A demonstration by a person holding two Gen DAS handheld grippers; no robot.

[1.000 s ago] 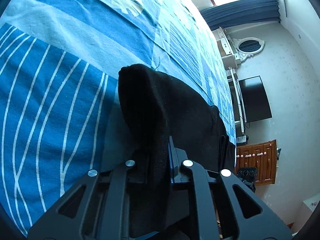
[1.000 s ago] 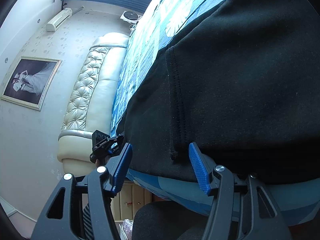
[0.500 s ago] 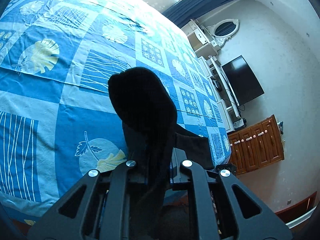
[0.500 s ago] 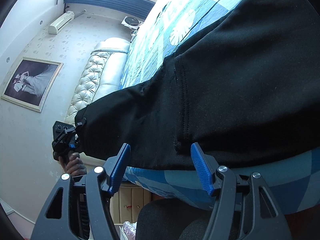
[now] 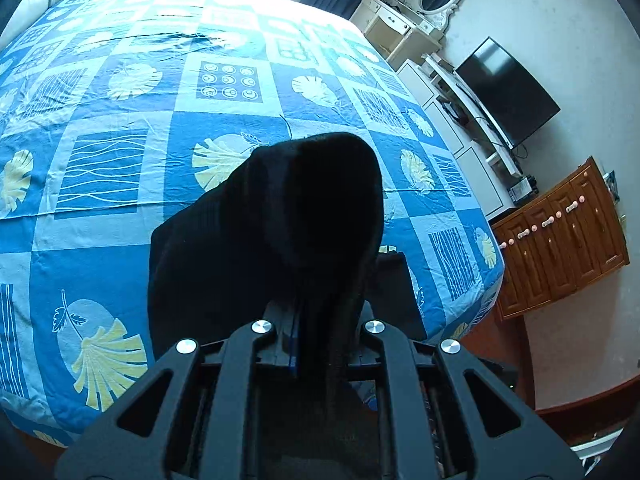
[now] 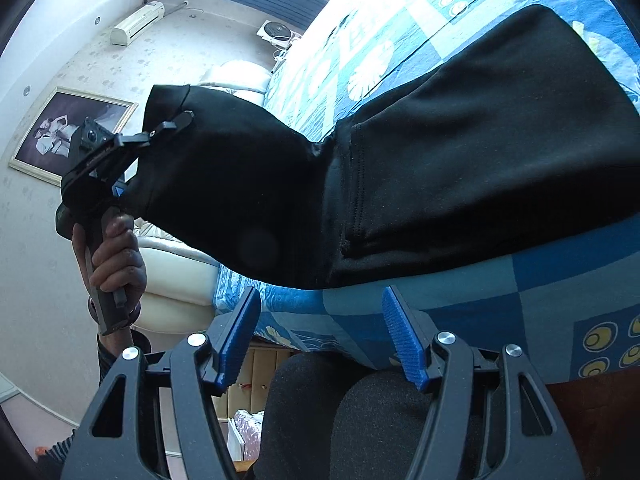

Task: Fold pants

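One end of the black pants [image 6: 460, 168] is clamped between the closed fingers of the left gripper [image 5: 320, 340] and held above the blue bedspread [image 5: 120, 168]. The right gripper [image 6: 320, 332] is spread open, empty, just short of the portion lying at the bed edge.

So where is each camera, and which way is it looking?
Left wrist: sits on the left tongs, looking across the bed toward the TV; its own tongs show, shut on the pants.
Right wrist: sits on the right tongs, low at the bed's edge, looking along it toward the window; its open tongs and the left hand show.
Both see the pants, bed and left tongs.
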